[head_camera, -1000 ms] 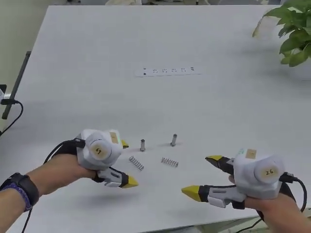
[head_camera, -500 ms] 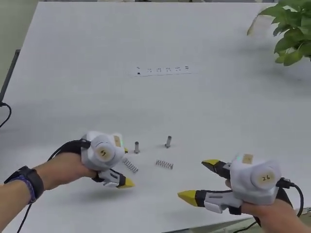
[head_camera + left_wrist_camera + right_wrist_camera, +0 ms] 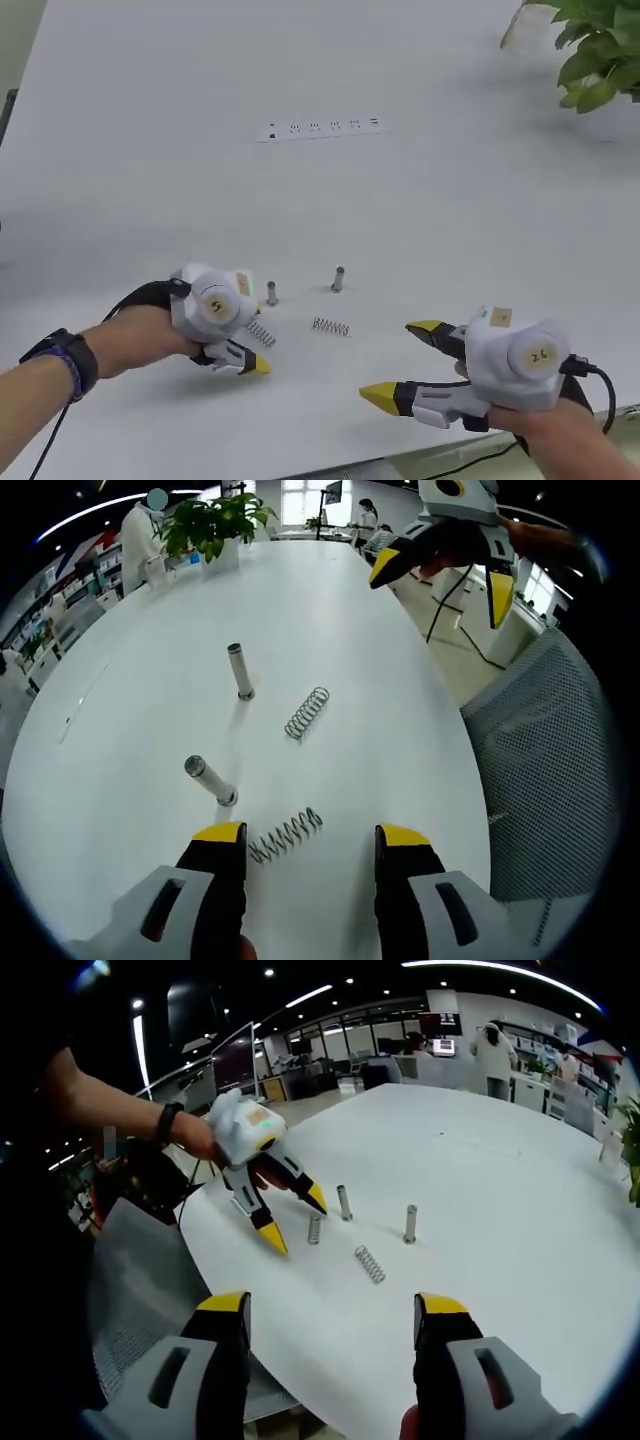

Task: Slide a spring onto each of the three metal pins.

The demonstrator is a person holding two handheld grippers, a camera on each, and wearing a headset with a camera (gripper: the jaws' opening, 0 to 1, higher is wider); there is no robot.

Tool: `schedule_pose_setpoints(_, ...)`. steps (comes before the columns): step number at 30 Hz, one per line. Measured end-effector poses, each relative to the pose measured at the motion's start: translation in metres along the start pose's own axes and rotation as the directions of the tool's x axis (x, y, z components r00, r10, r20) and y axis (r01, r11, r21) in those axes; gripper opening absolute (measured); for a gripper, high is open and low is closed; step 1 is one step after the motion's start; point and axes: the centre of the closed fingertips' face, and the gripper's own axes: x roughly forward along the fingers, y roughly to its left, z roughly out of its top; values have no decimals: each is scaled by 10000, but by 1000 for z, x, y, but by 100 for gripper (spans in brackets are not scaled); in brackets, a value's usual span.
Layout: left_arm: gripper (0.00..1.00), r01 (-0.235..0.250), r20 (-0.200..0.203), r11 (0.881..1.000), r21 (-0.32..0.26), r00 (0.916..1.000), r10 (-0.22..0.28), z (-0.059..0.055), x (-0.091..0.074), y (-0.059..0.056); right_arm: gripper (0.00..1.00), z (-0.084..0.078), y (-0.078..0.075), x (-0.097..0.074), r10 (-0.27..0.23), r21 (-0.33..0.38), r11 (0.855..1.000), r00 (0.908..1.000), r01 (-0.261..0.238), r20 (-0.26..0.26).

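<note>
Two short metal pins stand upright on the white table, one near my left gripper and one further right. A spring lies flat between the open fingers of my left gripper. In the left gripper view that spring lies just ahead of the yellow fingertips, with the near pin beside it. A second spring lies loose between the two grippers. My right gripper hovers open near the table's front edge, holding nothing.
A white power strip lies across the far middle of the table. A potted plant stands at the far right corner. A mesh chair sits just off the front edge.
My left gripper has crept toward the near spring, which now lies between its fingers. The head camera has tilted, shifting the whole picture. The right gripper holds about the same place.
</note>
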Motion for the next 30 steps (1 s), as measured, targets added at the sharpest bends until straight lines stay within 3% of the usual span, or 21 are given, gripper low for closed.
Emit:
schedule_pose_setpoints(12, 38, 54, -474, 9999, 141, 9989, -47, -12, 4, 3, 62, -1, -3, 0, -2, 90, 10000, 10000, 2, 36)
schedule_pose_setpoints(30, 21, -192, -739, 9998, 37, 9971, 194, -18, 1, 6, 62, -1, 0, 2, 72, 74, 9999, 9999, -73, 72)
